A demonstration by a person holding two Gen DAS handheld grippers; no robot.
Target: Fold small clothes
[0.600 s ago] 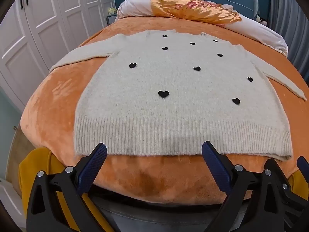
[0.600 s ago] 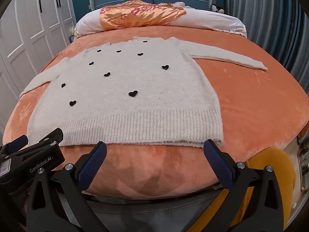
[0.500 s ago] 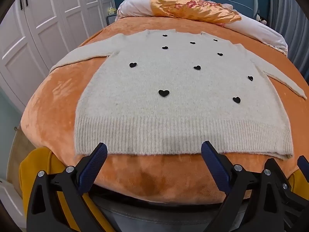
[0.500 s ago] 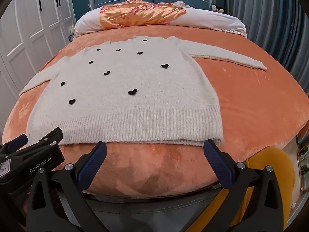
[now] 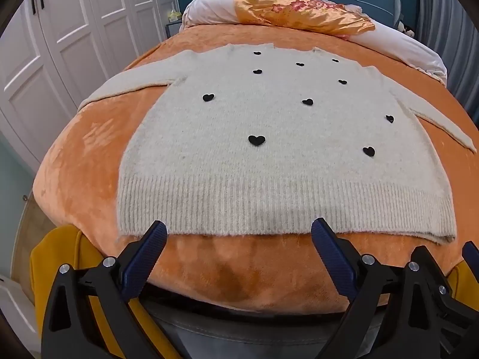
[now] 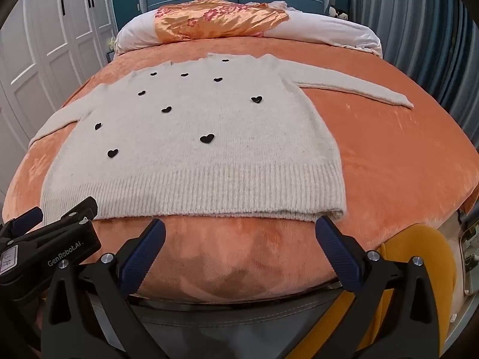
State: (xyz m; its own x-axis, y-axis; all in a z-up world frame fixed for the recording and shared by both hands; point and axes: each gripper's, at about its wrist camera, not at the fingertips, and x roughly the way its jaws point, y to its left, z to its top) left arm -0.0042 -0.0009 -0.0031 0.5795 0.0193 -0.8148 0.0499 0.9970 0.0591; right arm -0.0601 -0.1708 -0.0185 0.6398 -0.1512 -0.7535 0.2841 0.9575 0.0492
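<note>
Lying flat across the middle of the frame, face up on the orange bed (image 5: 89,155), the cream sweater (image 5: 269,155) has both sleeves spread outward, probably smoothed so it can be folded cleanly. Left tongs (image 5: 238,230) and right tongs (image 6: 239,227) hang at the bottom of their frames just short of the ribbed hem, both spread wide and empty, seemingly poised to take its near edge.

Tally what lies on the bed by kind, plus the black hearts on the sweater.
Sweater: 1
Black hearts on it: 10
Orange floral satin cover: 1
White pillow roll: 1
Total on the bed: 3 things, hearts not counted
</note>
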